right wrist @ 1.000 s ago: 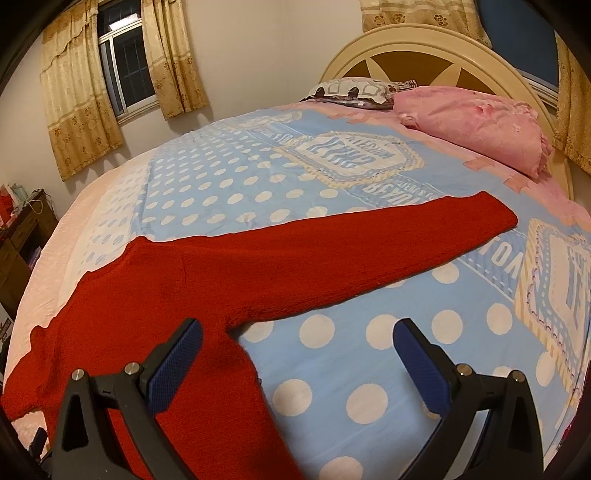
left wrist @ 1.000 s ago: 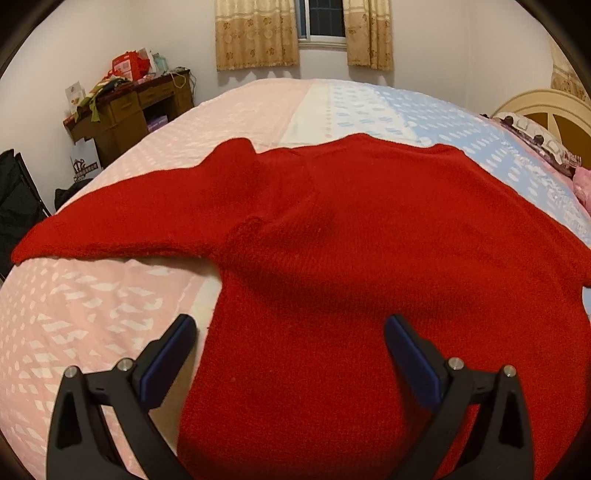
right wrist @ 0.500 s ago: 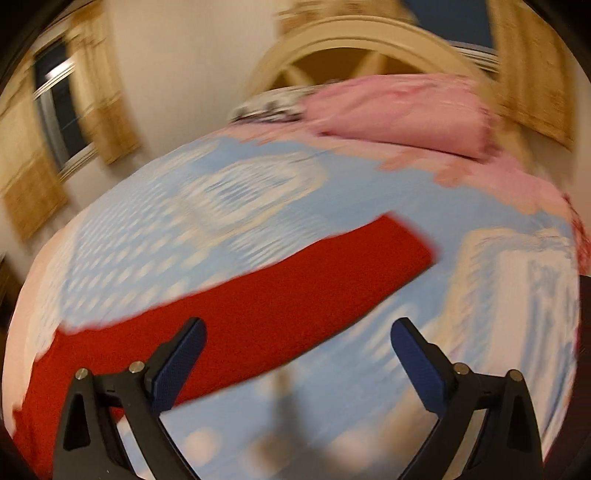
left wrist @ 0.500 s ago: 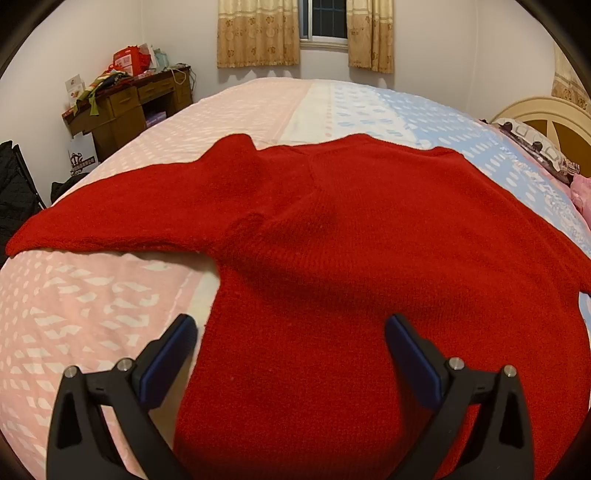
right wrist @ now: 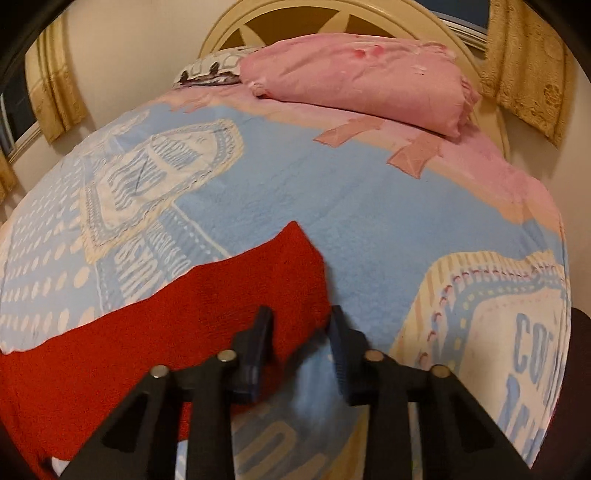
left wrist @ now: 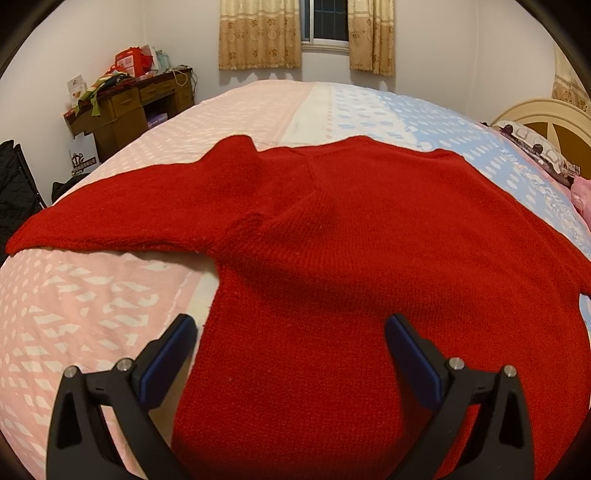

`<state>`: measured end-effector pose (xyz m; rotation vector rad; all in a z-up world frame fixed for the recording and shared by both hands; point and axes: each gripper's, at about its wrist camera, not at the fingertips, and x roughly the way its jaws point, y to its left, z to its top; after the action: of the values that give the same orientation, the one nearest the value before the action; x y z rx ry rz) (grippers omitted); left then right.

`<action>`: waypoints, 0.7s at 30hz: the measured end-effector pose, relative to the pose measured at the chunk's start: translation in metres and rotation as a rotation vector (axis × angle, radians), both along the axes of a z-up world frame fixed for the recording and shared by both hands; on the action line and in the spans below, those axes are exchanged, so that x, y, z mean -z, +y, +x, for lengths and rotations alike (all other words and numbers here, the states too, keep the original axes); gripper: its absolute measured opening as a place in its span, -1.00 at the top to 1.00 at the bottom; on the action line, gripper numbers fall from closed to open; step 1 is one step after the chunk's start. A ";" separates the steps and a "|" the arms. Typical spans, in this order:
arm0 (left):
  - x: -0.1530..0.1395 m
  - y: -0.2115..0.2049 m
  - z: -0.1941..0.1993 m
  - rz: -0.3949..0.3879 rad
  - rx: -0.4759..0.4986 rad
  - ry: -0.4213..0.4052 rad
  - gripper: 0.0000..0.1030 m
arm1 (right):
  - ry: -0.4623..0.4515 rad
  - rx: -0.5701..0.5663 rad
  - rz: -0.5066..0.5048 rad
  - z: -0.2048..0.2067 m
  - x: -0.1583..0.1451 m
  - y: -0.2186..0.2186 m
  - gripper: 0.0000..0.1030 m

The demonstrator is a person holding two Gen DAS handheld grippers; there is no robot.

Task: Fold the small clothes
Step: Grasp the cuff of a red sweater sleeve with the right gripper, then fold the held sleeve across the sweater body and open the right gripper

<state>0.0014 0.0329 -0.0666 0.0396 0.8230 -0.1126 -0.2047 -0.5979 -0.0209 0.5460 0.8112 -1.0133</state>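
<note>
The left gripper (left wrist: 290, 350), jaws wide apart, hangs above the near body of the red knitted sweater (left wrist: 351, 280), which lies flat on the pink-and-blue patterned bedspread (left wrist: 74, 306). The right gripper (right wrist: 301, 338), jaws partly closed, straddles the sweater's right sleeve cuff (right wrist: 291, 280); whether it grips is unclear. Farther off lies a pink pillow (right wrist: 362, 77).

It was a home bedroom: a wide bed (left wrist: 110, 302) with pillows (right wrist: 362, 85), a curtained window (left wrist: 325, 22), and a cluttered wooden desk (left wrist: 136, 103).
</note>
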 end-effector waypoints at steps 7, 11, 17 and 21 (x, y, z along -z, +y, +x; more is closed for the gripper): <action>0.000 0.001 0.001 -0.007 0.001 0.003 -1.00 | -0.088 -0.092 -0.141 0.010 -0.052 0.036 0.78; -0.002 0.002 0.003 -0.010 0.019 0.024 -1.00 | -0.153 -0.234 -0.219 0.036 -0.100 0.090 0.78; -0.019 0.022 0.010 -0.059 0.063 0.068 -1.00 | -0.211 -0.552 -0.231 0.110 -0.144 0.213 0.78; -0.042 0.067 0.009 -0.116 -0.011 -0.013 -1.00 | -0.279 -0.729 -0.167 0.153 -0.145 0.298 0.78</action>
<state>0.0100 0.0994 -0.0244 -0.0736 0.8018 -0.1496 -0.0520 -0.3002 0.1240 0.2048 0.5953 -0.3161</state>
